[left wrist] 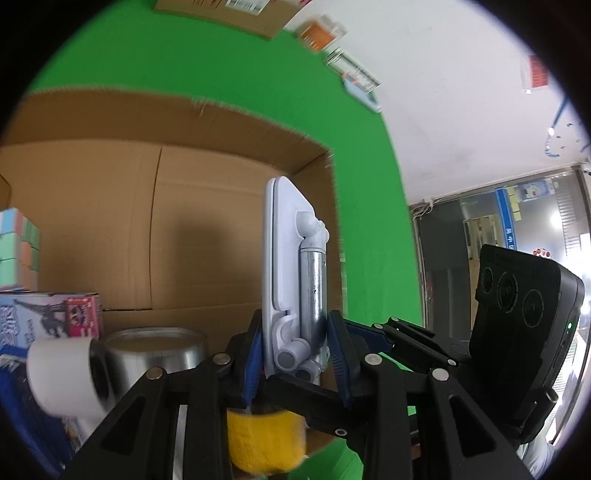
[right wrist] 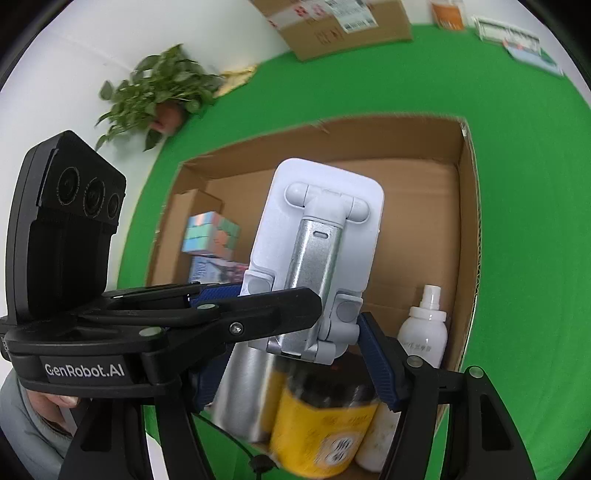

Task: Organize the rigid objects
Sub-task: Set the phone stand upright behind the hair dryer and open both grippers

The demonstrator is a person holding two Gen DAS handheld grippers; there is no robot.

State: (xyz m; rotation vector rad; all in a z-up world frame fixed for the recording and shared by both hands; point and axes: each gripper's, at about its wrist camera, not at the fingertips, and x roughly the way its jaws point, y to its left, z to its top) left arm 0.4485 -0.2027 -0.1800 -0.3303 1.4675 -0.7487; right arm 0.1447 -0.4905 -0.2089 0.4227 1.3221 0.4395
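A white folding phone stand with a silver metal arm is held upright over an open cardboard box. My left gripper is shut on the stand's lower end, its blue pads pressing on the flat sides. In the right wrist view the stand faces me, and my right gripper is shut on its hinged base across the width. The left gripper reaches in from the left there. The box lies below on a green cloth.
The box holds a pastel cube puzzle, printed cartons, a steel tin, a white roll, a yellow can, a steel bottle and a white spray bottle. Beyond it are a potted plant and a second carton.
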